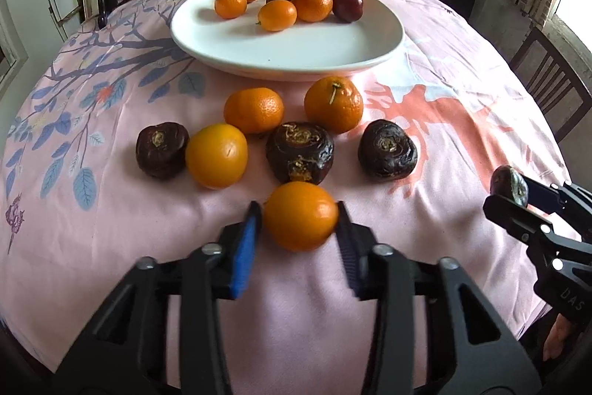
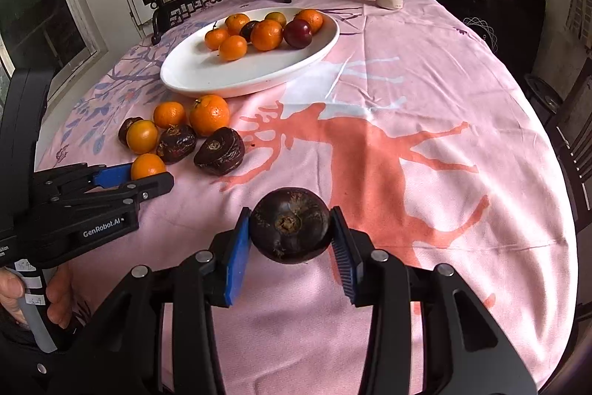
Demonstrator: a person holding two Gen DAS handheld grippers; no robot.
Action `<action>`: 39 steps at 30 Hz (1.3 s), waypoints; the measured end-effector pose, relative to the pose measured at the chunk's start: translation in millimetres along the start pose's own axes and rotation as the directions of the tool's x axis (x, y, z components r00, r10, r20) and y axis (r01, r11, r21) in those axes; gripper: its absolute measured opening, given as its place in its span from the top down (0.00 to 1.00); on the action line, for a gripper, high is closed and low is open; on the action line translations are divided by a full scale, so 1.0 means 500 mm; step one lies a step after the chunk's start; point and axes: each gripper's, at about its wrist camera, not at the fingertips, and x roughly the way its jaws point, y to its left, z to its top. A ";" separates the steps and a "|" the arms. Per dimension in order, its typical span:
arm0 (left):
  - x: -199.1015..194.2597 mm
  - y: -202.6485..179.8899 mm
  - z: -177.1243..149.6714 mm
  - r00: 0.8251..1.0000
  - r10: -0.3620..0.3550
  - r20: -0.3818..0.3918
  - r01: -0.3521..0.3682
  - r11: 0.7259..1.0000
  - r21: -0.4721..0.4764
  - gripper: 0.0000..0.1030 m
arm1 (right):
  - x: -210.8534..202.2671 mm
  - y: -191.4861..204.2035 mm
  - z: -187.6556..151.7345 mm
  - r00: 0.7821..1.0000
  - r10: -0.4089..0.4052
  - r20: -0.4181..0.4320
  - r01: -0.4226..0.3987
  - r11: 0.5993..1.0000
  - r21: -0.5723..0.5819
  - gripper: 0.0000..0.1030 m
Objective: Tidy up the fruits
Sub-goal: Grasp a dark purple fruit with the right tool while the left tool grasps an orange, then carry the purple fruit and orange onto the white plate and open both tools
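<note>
Nearest, the left gripper (image 1: 299, 221) clamps a smooth orange fruit (image 1: 300, 215) across its width, and the right gripper (image 2: 290, 228) pinches a dark water chestnut (image 2: 290, 224), stem scar facing the camera, flat axis roughly level. Both seem bound for the white plate (image 1: 288, 50) beyond the loose cluster (image 1: 292, 132), likely sorted.
</note>
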 end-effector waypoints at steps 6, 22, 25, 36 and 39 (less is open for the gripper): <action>-0.028 0.015 -0.005 0.999 -0.039 0.030 0.040 0.999 -0.017 0.65 | -0.001 0.017 0.012 1.000 0.018 0.005 -0.018 1.000 -0.014 0.59; -0.002 0.125 0.293 0.995 -0.088 0.039 0.091 0.993 -0.071 0.64 | 0.076 0.097 0.263 0.995 0.088 0.053 -0.077 0.980 -0.182 0.59; 0.054 0.123 0.369 0.998 -0.052 0.034 0.054 0.996 -0.068 0.64 | 0.129 0.087 0.323 0.997 0.061 0.050 -0.051 0.983 -0.177 0.59; 0.169 0.108 0.457 0.998 -0.065 -0.026 0.063 0.996 -0.066 0.64 | 0.237 0.052 0.381 0.999 0.015 -0.049 -0.023 0.986 -0.166 0.59; 0.175 0.110 0.465 0.998 -0.057 -0.023 0.056 0.996 -0.069 0.64 | 0.248 0.047 0.381 0.999 0.010 -0.047 -0.018 0.987 -0.159 0.59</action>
